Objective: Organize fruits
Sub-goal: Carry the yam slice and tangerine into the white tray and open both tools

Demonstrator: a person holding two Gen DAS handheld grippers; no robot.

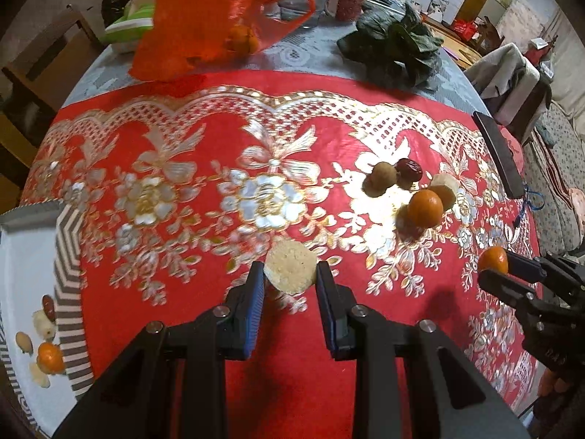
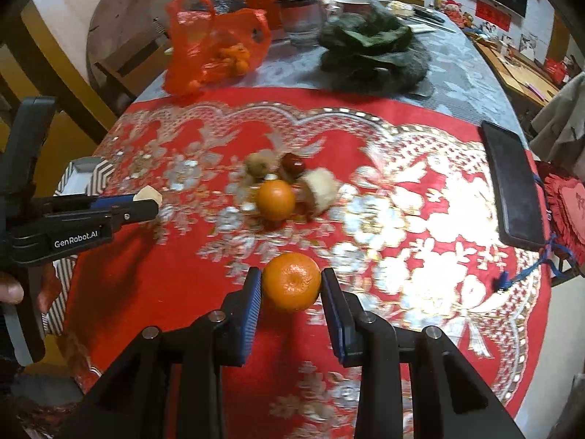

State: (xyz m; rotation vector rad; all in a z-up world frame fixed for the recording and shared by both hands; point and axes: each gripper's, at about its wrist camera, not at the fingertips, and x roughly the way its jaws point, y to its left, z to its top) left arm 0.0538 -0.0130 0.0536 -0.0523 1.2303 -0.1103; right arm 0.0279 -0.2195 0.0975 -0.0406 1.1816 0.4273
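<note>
Carrying two pieces at once, apparently toward tray (image 1: 67,252) at left edge of red cloth (image 1: 182,219). Left gripper (image 1: 290,274) closed on pale round chunk (image 1: 290,265); right gripper (image 2: 291,283) closed on tangerine (image 2: 291,281), both above cloth. Next, by judgement: swing left, lower over tray, release without knocking pieces inside. Tray contents: small orange (image 1: 50,357), red date (image 1: 48,307), several pale bits. Remaining pile (image 2: 281,190) mid-cloth: orange, date, brownish fruit, pale chunk. Red bag (image 2: 215,51) at back, oranges inside.
</note>
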